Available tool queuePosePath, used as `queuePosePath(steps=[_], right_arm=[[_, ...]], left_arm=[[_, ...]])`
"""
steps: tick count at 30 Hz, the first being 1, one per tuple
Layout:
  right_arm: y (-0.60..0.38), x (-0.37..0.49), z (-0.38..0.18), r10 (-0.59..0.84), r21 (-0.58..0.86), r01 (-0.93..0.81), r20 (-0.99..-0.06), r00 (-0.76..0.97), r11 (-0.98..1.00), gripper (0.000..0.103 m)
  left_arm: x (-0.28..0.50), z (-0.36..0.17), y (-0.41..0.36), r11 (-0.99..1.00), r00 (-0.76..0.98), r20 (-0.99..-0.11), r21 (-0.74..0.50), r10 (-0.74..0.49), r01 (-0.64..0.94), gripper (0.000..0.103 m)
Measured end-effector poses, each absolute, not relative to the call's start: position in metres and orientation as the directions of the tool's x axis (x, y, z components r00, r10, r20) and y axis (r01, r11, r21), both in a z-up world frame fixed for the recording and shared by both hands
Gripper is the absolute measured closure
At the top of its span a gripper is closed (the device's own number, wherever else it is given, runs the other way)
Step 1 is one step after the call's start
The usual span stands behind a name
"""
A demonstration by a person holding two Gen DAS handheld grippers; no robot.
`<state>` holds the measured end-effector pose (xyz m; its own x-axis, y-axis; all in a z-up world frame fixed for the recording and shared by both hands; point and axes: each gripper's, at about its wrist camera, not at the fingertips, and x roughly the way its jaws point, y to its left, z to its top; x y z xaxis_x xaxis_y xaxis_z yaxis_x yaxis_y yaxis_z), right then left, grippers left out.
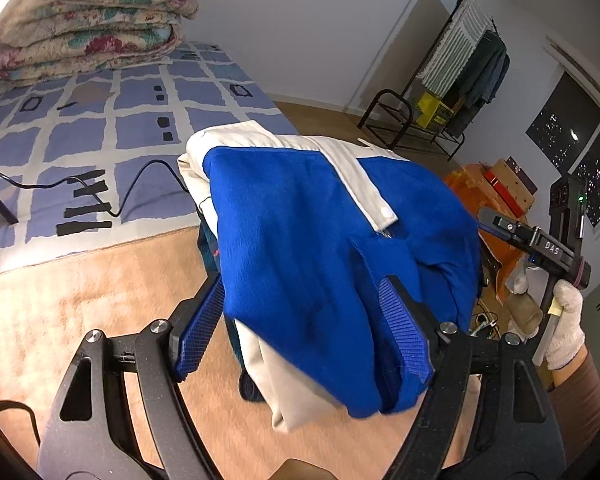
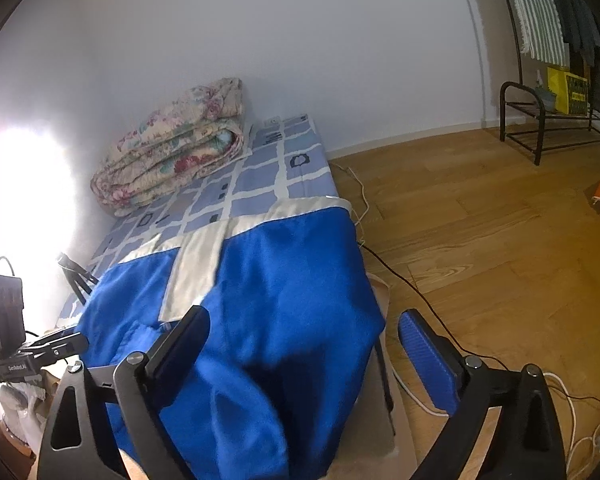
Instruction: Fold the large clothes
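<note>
A folded blue and cream garment (image 1: 324, 248) is lifted above the floor and a beige rug. My left gripper (image 1: 304, 336) has its jaws wide apart under and around the near end of the bundle, whose weight rests across them; the cloth hides the fingertips. In the right wrist view the same garment (image 2: 260, 304) fills the middle. My right gripper (image 2: 312, 348) also has its jaws wide apart, the left finger (image 2: 180, 340) beneath the blue cloth, the right finger (image 2: 428, 360) bare beside it. The right gripper shows in the left wrist view (image 1: 540, 248), held by a gloved hand.
A bed with a blue checked cover (image 1: 132, 120) lies behind, with a folded floral quilt (image 1: 84, 28) at its head. A clothes rack (image 1: 460, 80) with hanging clothes stands by the far wall. Cables (image 2: 400, 280) run across the wooden floor. Boxes (image 1: 500, 192) sit at the right.
</note>
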<state>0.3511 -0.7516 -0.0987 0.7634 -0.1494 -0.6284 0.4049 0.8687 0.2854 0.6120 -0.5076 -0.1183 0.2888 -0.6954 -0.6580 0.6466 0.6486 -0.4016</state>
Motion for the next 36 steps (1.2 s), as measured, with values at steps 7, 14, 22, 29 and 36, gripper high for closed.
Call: queuePosePath(steps=[7, 14, 22, 29, 36], right_arm=[[-0.715, 0.331, -0.076, -0.207, 0.201, 0.408, -0.619, 0.758, 0.89, 0.002], [-0.679, 0.31, -0.051, -0.249, 0.153, 0.417, -0.605, 0.757, 0.896, 0.0], [-0.632, 0.273, -0.014, -0.288, 0.119, 0.431, -0.584, 0.759, 0.894, 0.0], [-0.579, 0.234, 0.02, -0.295, 0.087, 0.412, -0.567, 0.769, 0.907, 0.0], [-0.52, 0.19, 0.047, -0.29, 0.063, 0.384, -0.546, 0.786, 0.921, 0.0]], left_arm=[[0.579, -0.098, -0.485, 0.651, 0.324, -0.645, -0.363, -0.692, 0.667, 0.022], [0.539, -0.064, -0.457, 0.651, 0.362, -0.621, -0.331, -0.695, 0.683, 0.022], [0.479, -0.011, -0.415, 0.66, 0.421, -0.586, -0.278, -0.692, 0.698, 0.022], [0.42, 0.028, -0.37, 0.685, 0.482, -0.567, -0.214, -0.668, 0.697, 0.022], [0.353, 0.054, -0.318, 0.709, 0.536, -0.542, -0.169, -0.647, 0.685, 0.021]])
